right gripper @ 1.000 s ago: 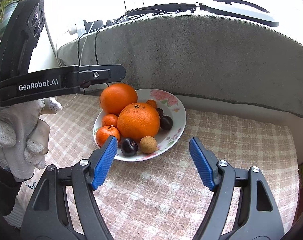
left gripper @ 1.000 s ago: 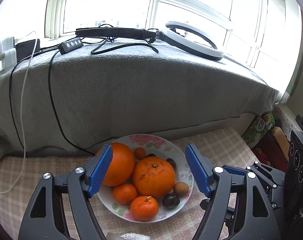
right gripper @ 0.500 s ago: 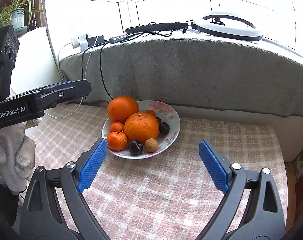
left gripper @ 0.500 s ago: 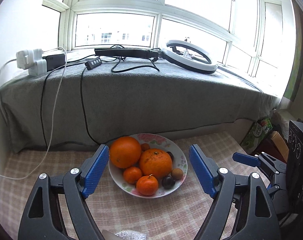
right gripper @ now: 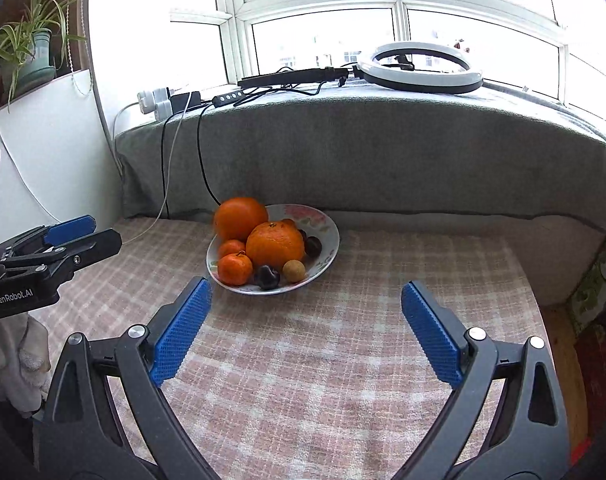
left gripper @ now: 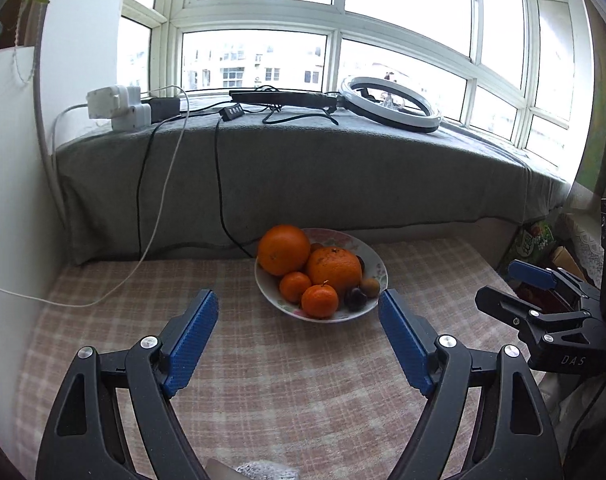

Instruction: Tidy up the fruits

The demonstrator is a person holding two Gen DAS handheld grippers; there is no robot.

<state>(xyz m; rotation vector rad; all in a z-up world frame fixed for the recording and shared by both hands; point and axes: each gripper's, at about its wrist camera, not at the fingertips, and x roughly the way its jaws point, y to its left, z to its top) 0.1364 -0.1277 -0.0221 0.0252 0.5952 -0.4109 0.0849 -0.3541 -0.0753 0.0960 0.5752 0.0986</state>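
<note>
A white flowered plate (left gripper: 377, 266) (right gripper: 329, 236) sits on the checked cloth and holds two large oranges (left gripper: 284, 249) (right gripper: 275, 244), small mandarins (left gripper: 319, 301) (right gripper: 234, 269), dark plums (left gripper: 355, 298) (right gripper: 267, 277) and a small tan fruit (left gripper: 370, 287) (right gripper: 294, 271). My left gripper (left gripper: 299, 336) is open and empty, back from the plate's near edge. My right gripper (right gripper: 306, 324) is open and empty, also short of the plate. Each gripper shows at the side of the other's view: the right one in the left wrist view (left gripper: 543, 300), the left one in the right wrist view (right gripper: 55, 240).
A grey-covered ledge (left gripper: 343, 176) rises behind the plate, with a ring light (left gripper: 389, 104), cables and white plugs (left gripper: 117, 108) on it. Cables hang down to the cloth at the left. Boxes (left gripper: 537, 240) stand off the cloth's right edge. A potted plant (right gripper: 27, 52) is at far left.
Both grippers have pulled back and up from the plate, which now looks smaller and farther. Both jaws stay open. The fruit has not moved.
</note>
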